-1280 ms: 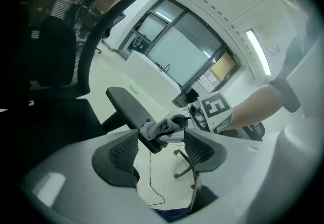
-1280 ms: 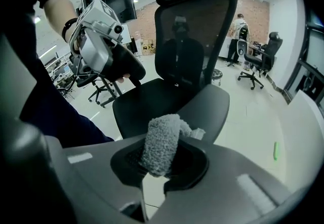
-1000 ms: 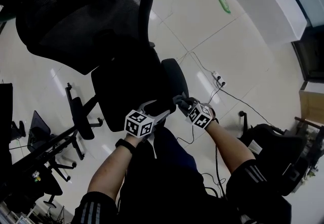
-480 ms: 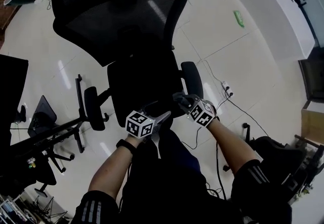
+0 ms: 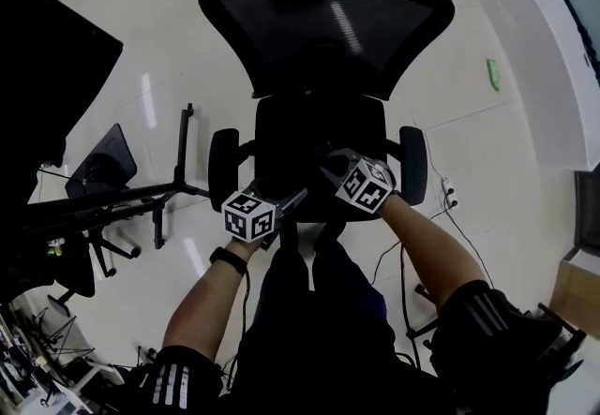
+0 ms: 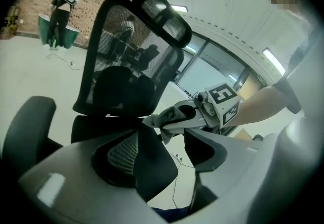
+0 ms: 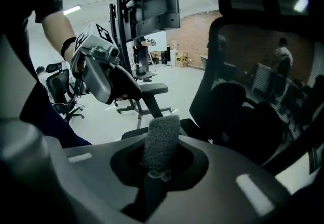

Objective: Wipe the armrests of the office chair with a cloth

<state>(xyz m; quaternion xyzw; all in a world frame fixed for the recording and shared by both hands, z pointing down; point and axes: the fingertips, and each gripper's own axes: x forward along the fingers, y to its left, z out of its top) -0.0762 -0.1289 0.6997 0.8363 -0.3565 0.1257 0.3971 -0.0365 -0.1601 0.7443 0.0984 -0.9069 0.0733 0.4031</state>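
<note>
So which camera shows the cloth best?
The right gripper view: the grey cloth stands close at centre, pinched in the right tongs. The left gripper view shows it smaller, from the side; the head view barely shows it.

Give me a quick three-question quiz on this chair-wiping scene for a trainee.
1. True or false: the right gripper holds the cloth in its jaws.
2. The left gripper's jaws are: A, shut on the cloth; B, apart and empty; C, clamped on an armrest.
3. Is the cloth touching either armrest of the office chair?
Key: 1 true; 2 B; 3 no.
</note>
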